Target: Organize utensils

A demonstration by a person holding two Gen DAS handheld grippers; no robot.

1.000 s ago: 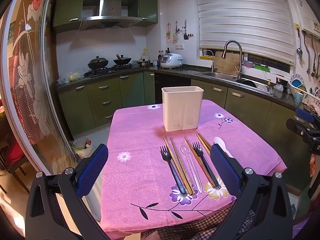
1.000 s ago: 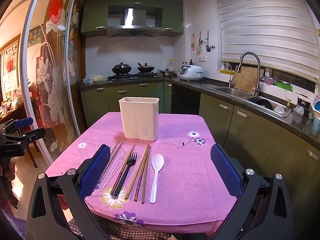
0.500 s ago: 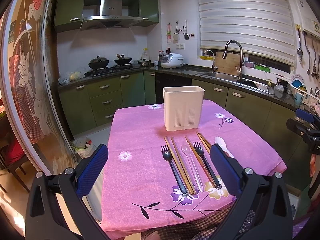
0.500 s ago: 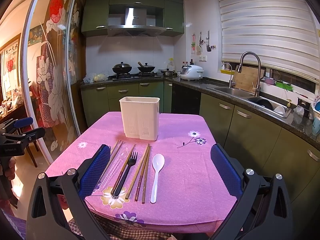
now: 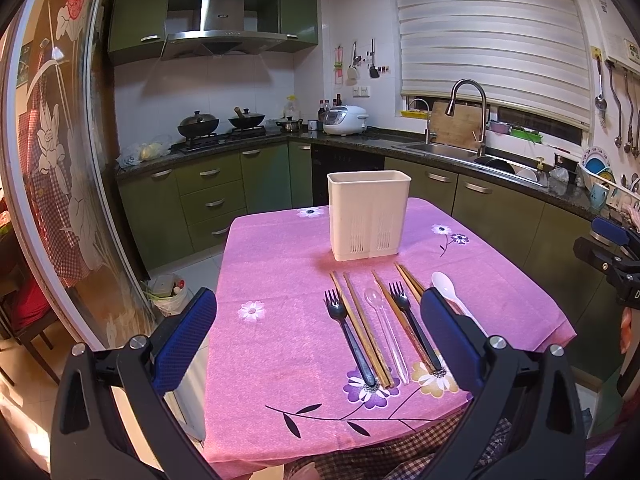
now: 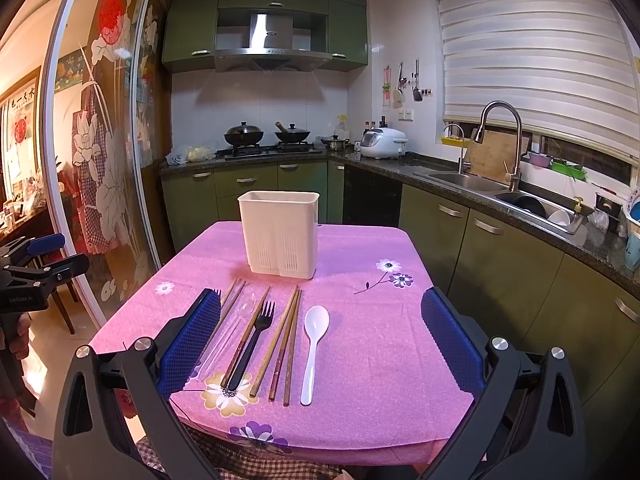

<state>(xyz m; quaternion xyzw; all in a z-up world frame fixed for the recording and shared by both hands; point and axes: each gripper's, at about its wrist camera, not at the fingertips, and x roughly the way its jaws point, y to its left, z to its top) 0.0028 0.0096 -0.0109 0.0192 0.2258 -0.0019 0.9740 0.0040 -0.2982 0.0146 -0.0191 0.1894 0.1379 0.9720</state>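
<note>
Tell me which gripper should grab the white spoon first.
Right, probably. The white spoon lies at the row's right end, between the open right gripper's fingers; the left gripper's finger partly hides it.

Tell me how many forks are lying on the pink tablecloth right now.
2. One black fork lies at the left end of the utensil row, beside a chopstick pair. The other black fork lies right of the clear spoon. None looks hidden.

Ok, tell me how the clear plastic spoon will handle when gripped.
The clear spoon looks thin, so probably light and slightly bendy. Its smooth handle lies flat on the tablecloth, tight between chopsticks and a fork, so likely slippery and awkward to pinch.
</note>
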